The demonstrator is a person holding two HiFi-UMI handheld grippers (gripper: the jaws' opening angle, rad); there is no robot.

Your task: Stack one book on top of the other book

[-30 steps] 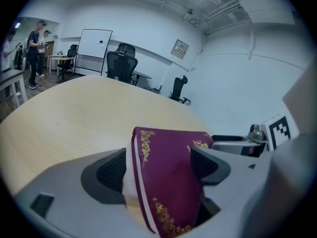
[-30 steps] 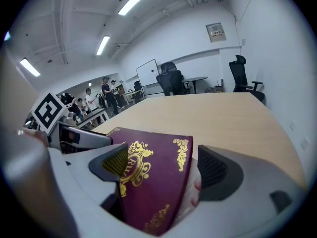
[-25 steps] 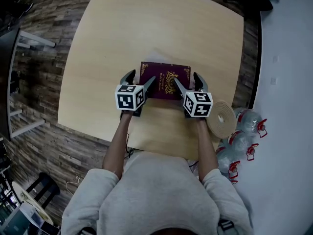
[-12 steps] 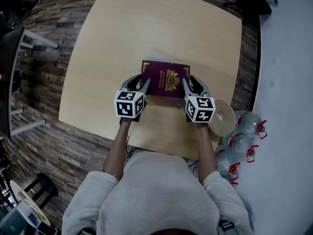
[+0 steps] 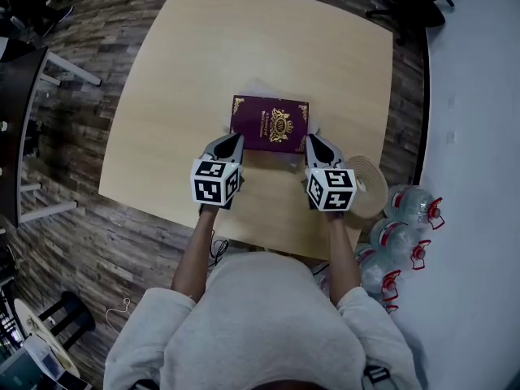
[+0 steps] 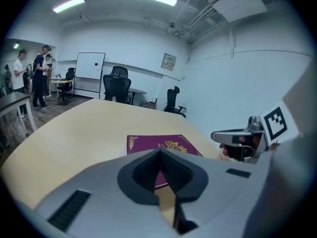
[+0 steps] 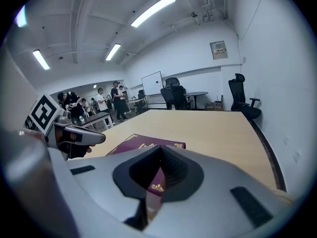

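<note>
**Table** (image 5: 162, 96). Pale wood, squarish, bare over most of its top. It carries every item below.

**Maroon book** (image 5: 270, 123). Lies flat, cover up with gilt ornament, on the near-middle part of the table. Its long axis runs across the person's front, left to right, so one long edge faces both grippers. A thin pale margin shows past its far-left corner and right side. This is probably the second book underneath, though the frames do not settle it. If so, the stack reads as made.

**Left gripper** (image 5: 236, 139). Jaws have just been closing and are now fully together, with nothing between them. The book lies just ahead and a little to the right, below the tips. In the head view the tip sits over the near-left corner, while the left gripper view shows the cover apart from the jaws.

**Right gripper** (image 5: 311, 140). Jaws have likewise just been closing. They are pressed together and hold nothing. The book lies just ahead and a little to the left, its near-right corner closest.

**Relation of note.** The grippers flank the book's near long edge, one at each corner, and neither is clearly nearer. Any further handling would probably mean reaching forward and down.

**Pale flat coil** (image 5: 370, 187). Sits at the table's near-right edge, just beside the right gripper, well clear of the book.
</note>
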